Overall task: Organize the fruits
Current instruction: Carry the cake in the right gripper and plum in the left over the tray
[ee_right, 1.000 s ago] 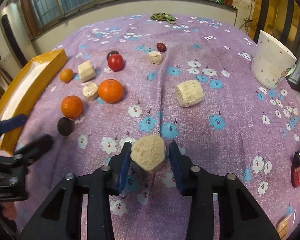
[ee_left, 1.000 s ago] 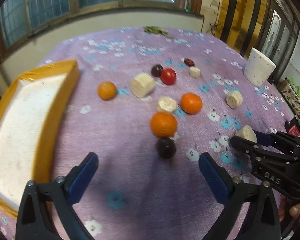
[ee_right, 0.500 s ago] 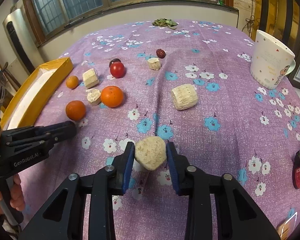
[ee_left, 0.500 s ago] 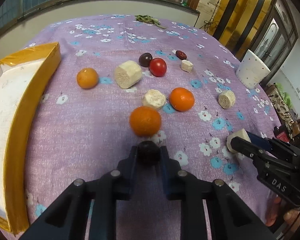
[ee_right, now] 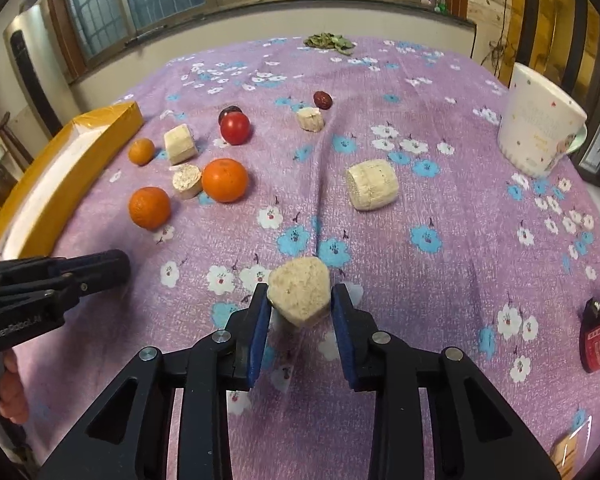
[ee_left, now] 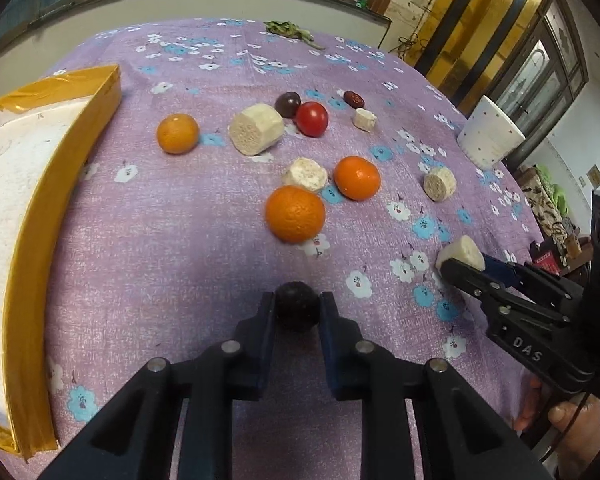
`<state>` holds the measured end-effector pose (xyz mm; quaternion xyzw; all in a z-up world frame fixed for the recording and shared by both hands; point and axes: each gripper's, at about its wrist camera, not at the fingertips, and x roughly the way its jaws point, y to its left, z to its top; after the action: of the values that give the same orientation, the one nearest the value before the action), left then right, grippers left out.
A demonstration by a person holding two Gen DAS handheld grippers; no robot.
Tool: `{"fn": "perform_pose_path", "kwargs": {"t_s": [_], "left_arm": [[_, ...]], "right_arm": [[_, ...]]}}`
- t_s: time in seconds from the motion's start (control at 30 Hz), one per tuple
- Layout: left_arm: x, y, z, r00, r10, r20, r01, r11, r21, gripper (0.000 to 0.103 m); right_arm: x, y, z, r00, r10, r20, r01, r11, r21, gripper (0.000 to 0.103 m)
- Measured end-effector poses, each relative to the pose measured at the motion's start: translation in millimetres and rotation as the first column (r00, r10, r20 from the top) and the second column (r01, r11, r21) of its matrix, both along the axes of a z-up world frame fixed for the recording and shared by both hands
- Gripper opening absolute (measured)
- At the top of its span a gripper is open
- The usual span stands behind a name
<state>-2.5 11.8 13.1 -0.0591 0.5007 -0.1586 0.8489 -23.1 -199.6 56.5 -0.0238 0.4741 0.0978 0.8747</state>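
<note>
On a bench covered with a purple flowered cloth (ee_left: pixel 140 280), the left gripper (ee_left: pixel 297 312) is clamped on a small, dark, round fruit (ee_left: pixel 296 306), squeezed at its widest part so it cannot roll free. The right gripper (ee_right: pixel 299 302) is closed on a pale, chunky cut piece of banana (ee_right: pixel 299 294), pinched at its 2 sides just above the cloth. Both grippers point steeply down, likely ready to lift. A yellow-rimmed white tray (ee_left: pixel 60 184) sits at the left edge, probably the sorting place; it looks empty. Loose between them lie 3 orange mandarins (ee_left: pixel 295 214), a red tomato (ee_left: pixel 312 119), other pale chunks and a white mug (ee_right: pixel 540 128).
</note>
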Motion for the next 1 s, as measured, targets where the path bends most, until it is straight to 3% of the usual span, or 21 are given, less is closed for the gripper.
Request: {"fn": "perform_pose_path", "kwargs": {"t_s": [0.07,0.23,0.5,0.67,1.0], "left_arm": [[0,0,0,1.0,-0.007,0.002,0.007,1.0,0.002,0.024],[-4,5,3,1.0,-0.029,-0.003,0.029,1.0,-0.012,0.024],[-17,18,19,0.999,-0.042,0.023,0.044,0.997,-0.068,0.024],[-22,33,33,0.999,-0.022,0.044,0.026,0.995,-0.097,0.024],[-31,105,55,0.992,0.105,0.075,-0.094,0.987,-0.131,0.024]], "right_arm": [[2,3,-5,1.0,0.004,-0.002,-0.004,0.999,-0.032,0.029],[-3,-6,6,1.0,-0.024,-0.005,0.024,0.998,0.052,0.029],[-20,7,33,1.0,-0.001,0.017,-0.001,0.996,0.091,0.029],[-20,33,34,0.999,0.045,0.0,-0.045,0.994,0.099,0.029],[-4,114,44,0.979,0.201,-0.035,-0.187,0.954,0.235,0.029]]}}
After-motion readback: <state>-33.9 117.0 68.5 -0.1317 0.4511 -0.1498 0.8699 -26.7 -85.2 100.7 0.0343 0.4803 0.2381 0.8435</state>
